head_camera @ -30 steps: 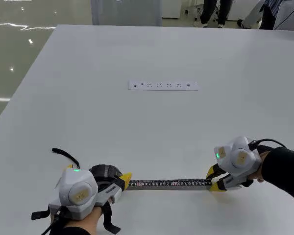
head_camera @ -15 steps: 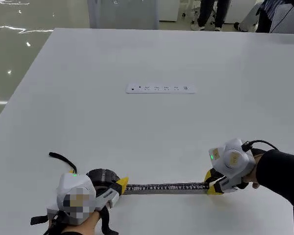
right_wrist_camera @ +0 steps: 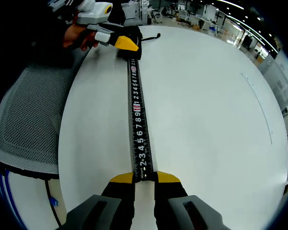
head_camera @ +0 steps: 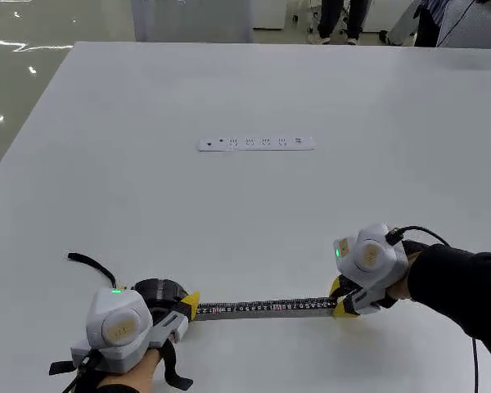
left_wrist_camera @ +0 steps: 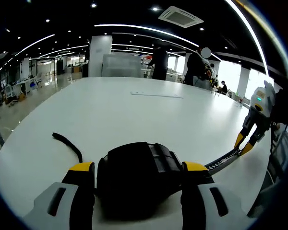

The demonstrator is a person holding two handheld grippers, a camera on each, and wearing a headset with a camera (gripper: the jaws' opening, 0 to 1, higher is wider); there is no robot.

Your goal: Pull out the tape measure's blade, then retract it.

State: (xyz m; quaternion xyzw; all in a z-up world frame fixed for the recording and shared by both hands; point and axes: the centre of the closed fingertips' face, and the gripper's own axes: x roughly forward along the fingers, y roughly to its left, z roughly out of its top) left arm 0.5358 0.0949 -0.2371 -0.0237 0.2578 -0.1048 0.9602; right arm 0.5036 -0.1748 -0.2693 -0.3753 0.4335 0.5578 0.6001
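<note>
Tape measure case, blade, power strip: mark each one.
tape measure case (left_wrist_camera: pixel 137 167), left gripper view, top of the black housing.
blade (right_wrist_camera: pixel 138 110), right gripper view, numbered face mid-length.
power strip (head_camera: pixel 256 143), head view, middle of its white body.

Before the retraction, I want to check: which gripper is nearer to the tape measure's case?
Left. The left gripper clamps the case itself; the right gripper pinches the blade at its far end.

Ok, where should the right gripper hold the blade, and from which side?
The blade's free tip, approached end-on from the side away from the case. It runs flat and thin along the table, so fingers either side of its width, as the right gripper sits now, probably hold best.
</note>
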